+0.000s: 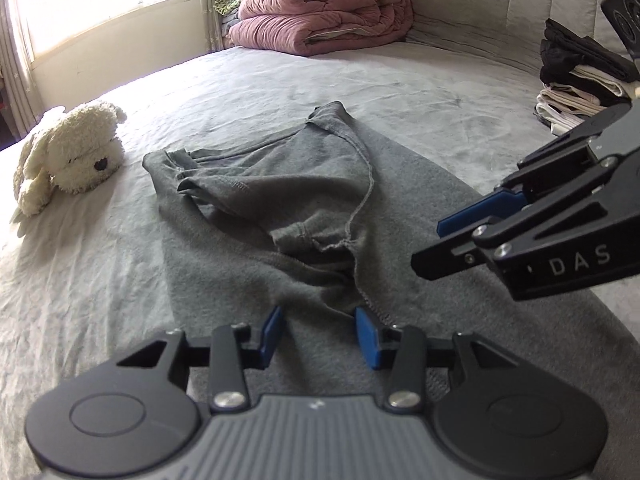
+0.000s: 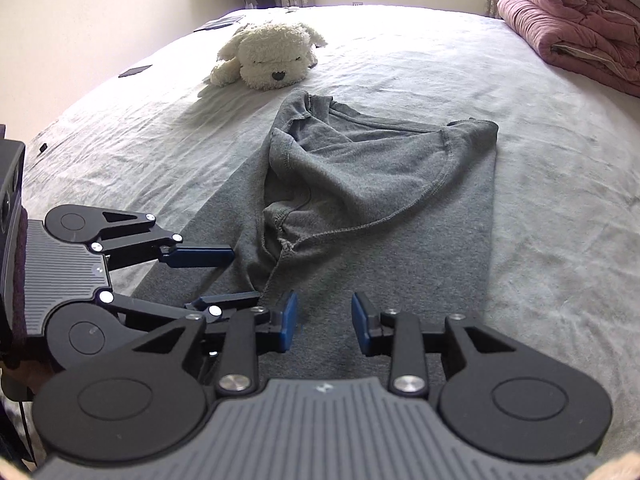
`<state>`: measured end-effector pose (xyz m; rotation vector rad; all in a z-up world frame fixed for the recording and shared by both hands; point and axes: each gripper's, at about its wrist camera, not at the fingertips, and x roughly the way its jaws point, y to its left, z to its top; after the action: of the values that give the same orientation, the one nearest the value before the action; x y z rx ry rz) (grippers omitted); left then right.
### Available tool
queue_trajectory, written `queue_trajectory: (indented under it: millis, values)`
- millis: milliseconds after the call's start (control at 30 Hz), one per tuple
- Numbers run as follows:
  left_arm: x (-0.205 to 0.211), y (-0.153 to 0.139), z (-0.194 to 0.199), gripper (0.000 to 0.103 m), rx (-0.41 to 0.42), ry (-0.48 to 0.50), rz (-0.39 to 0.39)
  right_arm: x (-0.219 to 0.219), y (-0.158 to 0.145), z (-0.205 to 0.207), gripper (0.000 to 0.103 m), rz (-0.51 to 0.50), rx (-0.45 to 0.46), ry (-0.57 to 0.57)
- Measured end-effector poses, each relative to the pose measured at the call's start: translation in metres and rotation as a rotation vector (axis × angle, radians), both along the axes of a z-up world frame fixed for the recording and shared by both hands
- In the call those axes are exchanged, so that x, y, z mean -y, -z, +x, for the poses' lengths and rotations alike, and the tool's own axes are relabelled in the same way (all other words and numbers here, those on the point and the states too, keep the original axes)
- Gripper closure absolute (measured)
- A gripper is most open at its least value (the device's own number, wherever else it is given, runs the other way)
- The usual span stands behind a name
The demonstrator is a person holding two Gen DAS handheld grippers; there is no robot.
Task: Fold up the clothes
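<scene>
A grey shirt (image 1: 280, 208) lies on the bed with its sleeves folded inward over the body; it also shows in the right wrist view (image 2: 380, 200). My left gripper (image 1: 320, 334) is open and empty, low over the near hem of the shirt; it also shows at the left in the right wrist view (image 2: 236, 276). My right gripper (image 2: 325, 322) is open and empty over the near part of the shirt, and enters the left wrist view from the right (image 1: 430, 246).
A white plush dog (image 1: 68, 156) lies left of the shirt, seen too in the right wrist view (image 2: 268, 56). A folded pink quilt (image 1: 320, 12) sits at the back. A stack of folded clothes (image 1: 580, 76) stands at the right. The light grey bedsheet (image 1: 420, 92) surrounds the shirt.
</scene>
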<state>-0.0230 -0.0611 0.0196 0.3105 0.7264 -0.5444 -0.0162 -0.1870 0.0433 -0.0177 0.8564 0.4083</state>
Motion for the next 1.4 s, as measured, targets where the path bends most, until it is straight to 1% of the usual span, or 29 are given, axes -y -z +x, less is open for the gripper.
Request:
queue_trajectory:
  millis: [133, 267, 300, 333, 367, 400, 467, 567, 667, 733, 767, 867, 967, 1033, 1100, 1167, 1233, 1300, 1367, 1400]
  values:
    - [0.001, 0.001, -0.002, 0.061, -0.001, 0.035, -0.007, -0.019, 0.003, 0.009, 0.068, 0.01, 0.009, -0.031]
    - [-0.001, 0.0, -0.004, 0.061, -0.011, 0.071, -0.015, -0.036, 0.015, 0.024, 0.069, -0.061, -0.029, 0.003]
    - [-0.002, 0.0, -0.004, 0.061, -0.016, 0.081, -0.018, -0.04, 0.018, 0.028, 0.077, -0.08, -0.041, 0.014]
    - [-0.001, 0.0, -0.003, 0.061, -0.016, 0.082, -0.021, -0.041, 0.018, 0.029, 0.088, -0.1, -0.037, 0.034]
    - [-0.001, 0.001, -0.003, 0.061, -0.015, 0.081, -0.026, -0.04, 0.015, 0.03, 0.089, -0.094, -0.038, 0.041]
    - [0.0, 0.002, -0.002, 0.061, -0.013, 0.08, -0.03, -0.038, 0.013, 0.03, 0.093, -0.088, -0.039, 0.049]
    - [0.001, 0.004, 0.0, 0.061, -0.011, 0.078, -0.038, -0.029, 0.007, 0.029, 0.095, -0.042, -0.04, 0.068]
    - [0.003, 0.006, 0.002, 0.061, -0.007, 0.075, -0.05, -0.022, 0.004, 0.029, 0.095, 0.005, -0.044, 0.076]
    - [0.005, 0.008, 0.004, 0.062, -0.003, 0.072, -0.062, -0.026, 0.008, 0.031, 0.095, 0.004, -0.052, 0.068]
    - [0.006, 0.007, 0.003, 0.062, 0.001, 0.071, -0.051, -0.027, 0.013, 0.031, 0.09, 0.01, -0.062, 0.067]
    - [0.007, 0.006, 0.002, 0.062, 0.003, 0.07, -0.044, -0.024, 0.013, 0.031, 0.088, 0.029, -0.067, 0.068]
    - [0.002, -0.004, -0.001, 0.062, 0.004, 0.057, -0.047, -0.015, 0.008, 0.029, 0.085, 0.078, -0.074, 0.074]
    - [-0.004, -0.016, -0.005, 0.062, 0.022, 0.008, -0.042, -0.005, -0.004, 0.024, 0.083, 0.126, -0.064, 0.085]
    - [-0.007, -0.018, -0.007, 0.062, -0.002, -0.038, -0.034, -0.001, -0.01, 0.018, 0.083, 0.133, -0.043, 0.086]
    - [-0.01, -0.021, -0.01, 0.062, -0.029, -0.084, -0.026, 0.0, -0.012, 0.013, 0.082, 0.131, -0.036, 0.09]
    - [-0.01, -0.019, -0.015, 0.062, -0.03, -0.116, 0.018, 0.0, -0.01, 0.008, 0.082, 0.121, -0.045, 0.099]
    - [-0.01, -0.015, -0.019, 0.062, -0.022, -0.141, 0.06, -0.002, -0.007, 0.0, 0.082, 0.079, -0.046, 0.109]
    - [-0.012, -0.012, -0.022, 0.062, -0.026, -0.165, 0.077, -0.005, -0.003, -0.01, 0.081, 0.029, -0.035, 0.114]
    - [-0.018, -0.013, -0.023, 0.061, -0.036, -0.198, 0.061, -0.007, 0.0, -0.02, 0.075, -0.004, -0.024, 0.109]
    - [-0.02, -0.013, -0.024, 0.061, -0.04, -0.212, 0.055, -0.007, 0.001, -0.024, 0.069, -0.016, -0.02, 0.106]
